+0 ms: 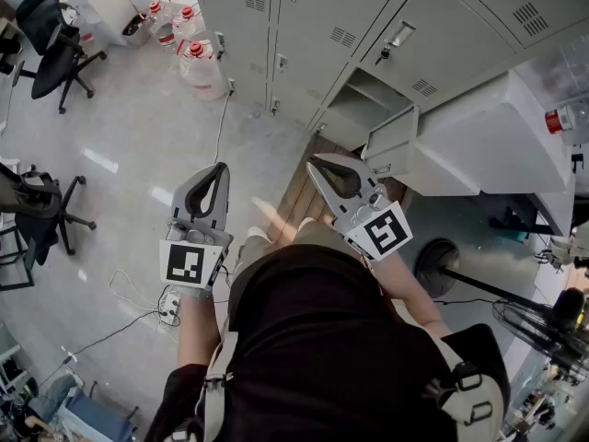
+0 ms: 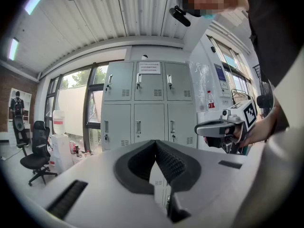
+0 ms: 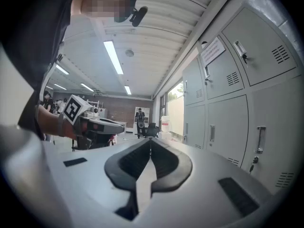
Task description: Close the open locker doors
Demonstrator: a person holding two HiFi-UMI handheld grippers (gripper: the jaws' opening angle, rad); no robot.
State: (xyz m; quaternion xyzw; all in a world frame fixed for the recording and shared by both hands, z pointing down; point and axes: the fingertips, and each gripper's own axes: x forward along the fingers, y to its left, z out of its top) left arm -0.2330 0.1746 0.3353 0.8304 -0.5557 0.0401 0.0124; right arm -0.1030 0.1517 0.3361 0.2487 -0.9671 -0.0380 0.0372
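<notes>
A bank of grey lockers (image 1: 313,26) stands ahead of me. One low door (image 1: 390,144) hangs swung out, and its compartment (image 1: 366,99) gapes behind it. My left gripper (image 1: 221,168) is held level over the floor, left of that door, jaws shut and empty. My right gripper (image 1: 311,161) is also shut and empty, its tips a short way left of the open door and apart from it. The left gripper (image 2: 155,144) faces closed locker doors (image 2: 137,108). In the right gripper view, the right gripper (image 3: 150,141) has lockers (image 3: 228,122) along its right.
A big white plastic-wrapped unit (image 1: 502,136) stands right of the open door. Water bottles (image 1: 198,63) sit by the lockers' left end. Office chairs (image 1: 55,53) (image 1: 37,215) stand at the left, a fan base (image 1: 440,265) at the right and a power strip (image 1: 168,307) on the floor.
</notes>
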